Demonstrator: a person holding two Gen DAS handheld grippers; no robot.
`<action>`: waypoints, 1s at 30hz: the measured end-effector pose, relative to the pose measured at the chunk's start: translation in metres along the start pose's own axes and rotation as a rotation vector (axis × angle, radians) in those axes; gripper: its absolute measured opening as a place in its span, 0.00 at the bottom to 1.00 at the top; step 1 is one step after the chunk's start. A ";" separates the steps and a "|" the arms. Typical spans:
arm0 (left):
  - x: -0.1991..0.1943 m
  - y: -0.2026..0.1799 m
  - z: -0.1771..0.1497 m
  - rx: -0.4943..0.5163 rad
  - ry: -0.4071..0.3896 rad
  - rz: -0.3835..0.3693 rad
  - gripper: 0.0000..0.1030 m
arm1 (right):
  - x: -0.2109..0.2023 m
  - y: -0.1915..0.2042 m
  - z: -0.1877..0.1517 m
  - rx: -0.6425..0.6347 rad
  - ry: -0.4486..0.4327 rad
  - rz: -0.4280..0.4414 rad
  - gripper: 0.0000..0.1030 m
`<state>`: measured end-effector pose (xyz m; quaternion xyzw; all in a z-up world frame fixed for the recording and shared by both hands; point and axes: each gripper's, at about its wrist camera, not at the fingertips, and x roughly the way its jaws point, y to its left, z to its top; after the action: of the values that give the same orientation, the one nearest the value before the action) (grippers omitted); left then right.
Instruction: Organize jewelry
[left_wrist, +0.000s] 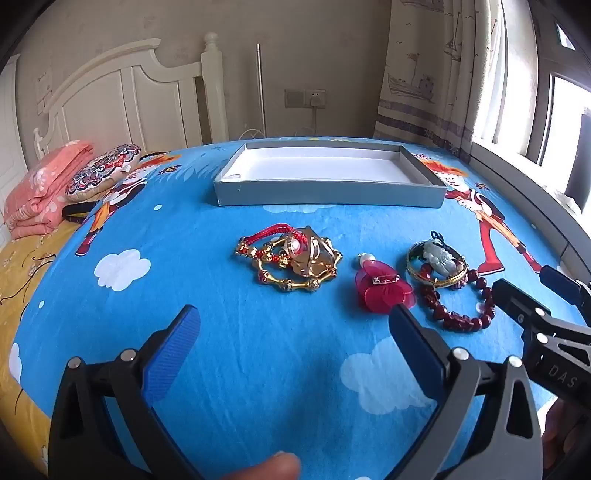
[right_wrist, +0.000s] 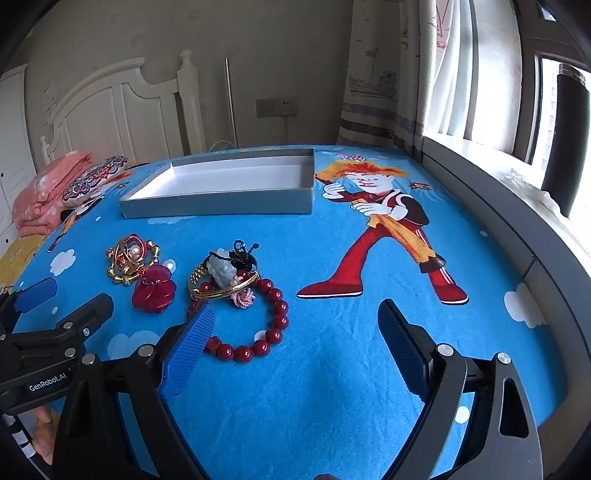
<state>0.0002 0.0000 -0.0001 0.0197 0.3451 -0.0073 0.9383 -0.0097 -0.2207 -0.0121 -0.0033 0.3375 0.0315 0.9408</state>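
Note:
Jewelry lies on a blue cartoon bedsheet. A gold bamboo-link bracelet with a red cord bracelet (left_wrist: 291, 260) (right_wrist: 129, 262) lies left, a red petal brooch (left_wrist: 382, 286) (right_wrist: 153, 290) in the middle. To the right sit a jade pendant on a gold bangle (left_wrist: 437, 260) (right_wrist: 221, 275) and a dark red bead bracelet (left_wrist: 458, 308) (right_wrist: 266, 325). A shallow grey box (left_wrist: 332, 194) (right_wrist: 221, 206) with white lining stands empty behind them. My left gripper (left_wrist: 295, 325) hovers open short of the gold pile. My right gripper (right_wrist: 295, 321) is open, its left finger (right_wrist: 188, 350) over the bead bracelet's edge.
Folded pink bedding (left_wrist: 40, 192) and a patterned cushion (left_wrist: 103, 170) lie at the far left by the white headboard (left_wrist: 122, 96). A window ledge (right_wrist: 498, 221) and a dark bottle (right_wrist: 569, 140) run along the right. A thumb tip (left_wrist: 273, 467) shows at the bottom.

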 end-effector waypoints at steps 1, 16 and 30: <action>0.000 0.000 0.000 0.000 0.001 0.001 0.96 | -0.001 0.000 0.000 0.002 -0.026 0.004 0.82; 0.001 -0.002 0.003 -0.007 0.004 -0.002 0.96 | 0.000 -0.002 -0.001 -0.004 -0.004 -0.002 0.82; 0.001 0.000 0.001 -0.008 0.004 -0.004 0.96 | 0.000 -0.002 -0.002 -0.004 -0.001 -0.001 0.82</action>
<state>0.0020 -0.0005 0.0002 0.0153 0.3472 -0.0076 0.9376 -0.0103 -0.2231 -0.0134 -0.0051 0.3370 0.0317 0.9410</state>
